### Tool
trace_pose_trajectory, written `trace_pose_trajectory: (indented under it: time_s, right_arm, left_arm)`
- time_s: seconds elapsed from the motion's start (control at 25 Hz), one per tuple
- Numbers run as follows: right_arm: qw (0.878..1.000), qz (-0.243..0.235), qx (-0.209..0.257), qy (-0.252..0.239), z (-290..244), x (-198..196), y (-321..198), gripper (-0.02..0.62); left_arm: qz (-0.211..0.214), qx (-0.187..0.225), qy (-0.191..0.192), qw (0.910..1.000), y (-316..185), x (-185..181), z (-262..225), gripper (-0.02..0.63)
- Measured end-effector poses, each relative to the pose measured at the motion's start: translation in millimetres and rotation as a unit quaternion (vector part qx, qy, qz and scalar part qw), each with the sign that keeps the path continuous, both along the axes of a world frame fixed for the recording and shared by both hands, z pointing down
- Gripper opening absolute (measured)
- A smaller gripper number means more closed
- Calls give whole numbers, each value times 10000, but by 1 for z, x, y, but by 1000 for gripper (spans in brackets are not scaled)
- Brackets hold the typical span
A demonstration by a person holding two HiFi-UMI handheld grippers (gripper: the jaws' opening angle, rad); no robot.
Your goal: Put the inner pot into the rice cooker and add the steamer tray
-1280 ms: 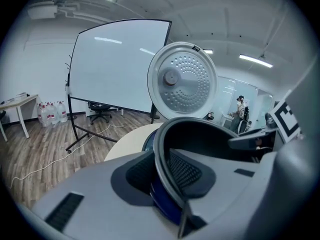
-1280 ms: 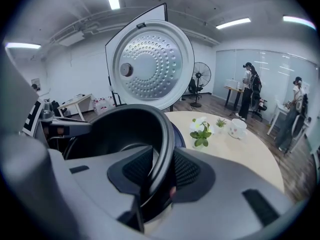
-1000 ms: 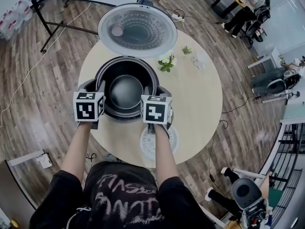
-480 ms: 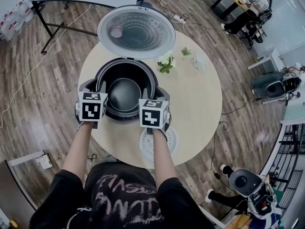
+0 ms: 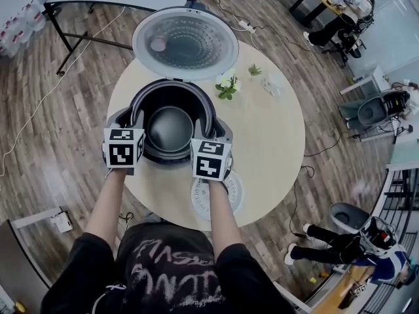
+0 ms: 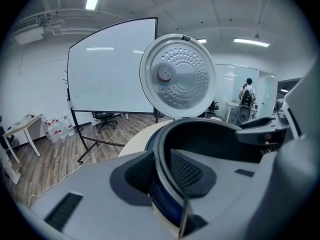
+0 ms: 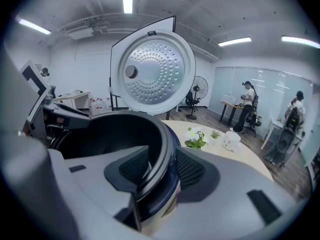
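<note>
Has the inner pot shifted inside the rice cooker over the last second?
No. The inner pot stays centred in the rice cooker, and the cooker keeps its place beside the plant on the table.

The head view looks steeply down over the round table point(image 5: 275, 142). Both gripper views sit close against the rice cooker point(image 6: 160, 200), facing its raised lid point(image 6: 178, 76), which all share.

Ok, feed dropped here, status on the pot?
Jaws: right gripper opening, left gripper apart, both astride inner pot rim. Pot down in rice cooker, lid up, steamer tray on table.
</note>
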State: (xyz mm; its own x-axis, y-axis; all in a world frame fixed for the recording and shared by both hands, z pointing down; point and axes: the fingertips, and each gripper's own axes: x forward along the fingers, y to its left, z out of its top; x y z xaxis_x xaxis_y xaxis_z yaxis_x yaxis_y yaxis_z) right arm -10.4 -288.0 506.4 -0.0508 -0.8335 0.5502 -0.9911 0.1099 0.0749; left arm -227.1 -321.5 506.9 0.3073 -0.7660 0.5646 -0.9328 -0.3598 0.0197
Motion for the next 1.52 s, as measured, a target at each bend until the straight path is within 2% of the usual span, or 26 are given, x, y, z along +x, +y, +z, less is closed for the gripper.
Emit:
trace_pose_trajectory:
  time_s: [0.28,0.76,1.08,1.32,1.52]
  right_arm:
    - [9988,33,233,-418,-15,5,4,203]
    - [9912,428,952,-817,-52,24,36,216]
    - [9856,1027,1192,-618,-71,58,85,215]
    - [9809,1492,1128,-534,-68,95,131,215]
    - [9717,1863,1303,-638,-78,133,173,207]
  left_arm:
    - [91,289,157,9994,2,0,-17,123]
    - [644,880,532,9926,12,18,-53,137]
    - [1360,1150,953,9794,25,63,-74,138]
    - [1918,1277,1132,9665,54,111,-88,138]
    - [2331,1374,1216,9550,83,156,-99,138]
